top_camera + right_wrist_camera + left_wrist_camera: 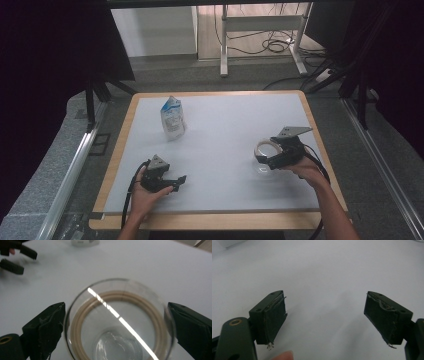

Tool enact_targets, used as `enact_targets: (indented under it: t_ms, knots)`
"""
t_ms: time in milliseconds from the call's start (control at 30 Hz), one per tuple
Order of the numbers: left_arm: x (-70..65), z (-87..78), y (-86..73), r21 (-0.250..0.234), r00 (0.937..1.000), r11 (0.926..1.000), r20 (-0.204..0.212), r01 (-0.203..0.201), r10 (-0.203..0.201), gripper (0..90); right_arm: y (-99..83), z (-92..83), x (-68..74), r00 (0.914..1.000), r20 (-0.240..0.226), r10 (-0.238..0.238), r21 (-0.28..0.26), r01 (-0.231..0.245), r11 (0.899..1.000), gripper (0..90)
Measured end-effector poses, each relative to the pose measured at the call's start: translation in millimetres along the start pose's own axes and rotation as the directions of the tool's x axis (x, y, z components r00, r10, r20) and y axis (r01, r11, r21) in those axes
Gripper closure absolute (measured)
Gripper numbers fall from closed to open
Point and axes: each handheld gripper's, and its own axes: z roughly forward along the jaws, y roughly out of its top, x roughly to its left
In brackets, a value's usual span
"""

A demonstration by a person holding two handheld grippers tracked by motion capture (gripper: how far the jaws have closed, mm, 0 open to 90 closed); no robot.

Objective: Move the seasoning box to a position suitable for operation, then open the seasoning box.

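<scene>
Glass lid [120, 322] near the table's right edge sits between my right gripper's [267, 159] spread jaws, not yet pinched; squeeze off-centre and it squirts away, left gripper [325, 320] released, idle.

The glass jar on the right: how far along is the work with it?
Early. The right gripper brackets the glass jar, jaws open at its sides, not yet closed. The left gripper is open over bare table. The white pouch stands untouched.
</scene>
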Motion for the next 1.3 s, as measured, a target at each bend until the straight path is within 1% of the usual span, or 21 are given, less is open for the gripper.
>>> enact_targets:
  t_ms: [67,100,133,200,233,267,300,333,400,433,500,533,567,600,700,733,800,900,967,1033,1300]
  knots:
    - [0.1,-0.7,0.3,-0.004,1.0,1.0,0.002,-0.002,0.002,17.5,4.5,-8.9,2.6,0.9997,0.021,0.01,-0.038,-0.009,0.999,4.5]
    - [-0.2,-0.9,0.2,-0.008,1.0,0.9999,0.005,0.006,-0.006,17.6,8.2,-19.6,4.4,0.9985,0.039,0.038,-0.089,-0.035,0.995,5.6]
    - [-0.1,-1.3,0.3,-0.01,0.9999,0.9999,0.008,0.007,-0.007,17.6,8.2,-19.6,4.4,0.9985,0.039,0.038,-0.089,-0.035,0.995,5.6]
    - [0.1,-1.9,0.5,-0.017,0.9998,0.9998,0.016,0.009,-0.009,17.6,9.3,-30.4,5.0,0.9942,0.065,0.086,-0.14,-0.076,0.987,10.4]
    - [0.3,-2.5,0.6,-0.016,0.9998,0.9998,0.019,0.009,-0.009,17.6,8.7,-35.3,5.4,0.9914,0.083,0.101,-0.16,-0.087,0.983,15.1]
    - [0.3,-3.0,0.6,-0.016,0.9997,0.9998,0.025,0.009,-0.008,18.1,6.2,-42.8,6.7,0.9773,0.152,0.148,-0.182,-0.119,0.976,23.1]
    - [0.1,-3.3,0.5,-0.017,0.9996,0.9998,0.026,0.011,-0.01,18.1,6.2,-42.8,6.7,0.9773,0.152,0.148,-0.182,-0.119,0.976,23.1]
    - [0.3,-3.8,0.6,-0.021,0.9996,0.9997,0.027,0.007,-0.007,19.1,1.5,-49.4,7.6,0.9679,0.174,0.181,-0.221,-0.141,0.965,33.7]
    - [0.6,-4.5,0.7,-0.026,0.9997,0.9997,0.026,0.006,-0.005,19.3,-0.3,-51.3,7.8,0.9633,0.186,0.193,-0.231,-0.148,0.962,37.5]
    - [0.8,-4.8,0.7,-0.028,0.9996,0.9996,0.026,0.006,-0.006,19.5,-3.5,-54.4,9.2,0.9558,0.216,0.2,-0.236,-0.147,0.96,45.1]
    - [1.3,-5.5,0.9,-0.033,0.9997,0.9994,0.025,0.005,-0.004,20.1,-8.9,-57.8,11.8,0.9515,0.233,0.201,-0.249,-0.141,0.958,54.7]
    - [1.4,-5.9,1.0,-0.035,0.9997,0.9994,0.023,0.004,-0.003,20.5,-13.9,-61.0,16.1,0.9378,0.278,0.208,-0.257,-0.136,0.957,67.4]
    - [1.1,-6.1,0.9,-0.037,0.9998,0.9993,0.021,0.006,-0.005,20.5,-13.9,-61.0,16.1,0.9378,0.278,0.208,-0.257,-0.136,0.957,67.4]
    - [1.0,-6.5,0.8,-0.039,0.9999,0.9992,0.015,0.007,-0.006,20.7,-15.9,-62.0,17.5,0.9362,0.285,0.206,-0.261,-0.13,0.956,72.5]
    - [1.5,-8.3,0.1,-0.057,0.9995,0.9984,-0.03,0.006,-0.008,22.3,-27.8,-67.8,25.0,0.9306,0.295,0.217,-0.308,-0.122,0.943,88.7]
    - [1.5,-8.8,0.1,-0.063,0.9991,0.998,-0.041,0.005,-0.008,24.0,-30.3,-68.2,26.0,0.9291,0.297,0.221,-0.32,-0.121,0.94,89.9]
    - [0.6,-9.6,-0.1,-0.073,0.998,0.9973,-0.062,0.001,-0.005,24.3,-32.0,-67.6,26.5,0.9309,0.303,0.204,-0.288,-0.114,0.951,90.0]
    - [-2.4,-9.6,-0.4,-0.076,0.9963,0.9971,-0.086,-0.009,0.003,25.7,-35.0,-69.1,25.7,0.9336,0.299,0.197,-0.282,-0.111,0.953,90.0]
    - [-4.3,-8.8,0.0,-0.074,0.9962,0.9972,-0.087,-0.014,0.007,25.9,-35.2,-68.5,25.6,0.9336,0.301,0.194,-0.28,-0.108,0.954,90.0]
    - [-6.4,-7.6,0.8,-0.075,0.9958,0.997,-0.091,-0.02,0.013,27.1,-35.5,-66.8,25.6,0.9384,0.29,0.189,-0.276,-0.107,0.955,90.0]
    - [-9.9,-9.1,0.3,-0.095,0.9978,0.9955,-0.066,-0.006,0.0,33.5,-41.3,-61.4,22.8,0.9335,0.303,0.192,-0.256,-0.114,0.96,90.0]
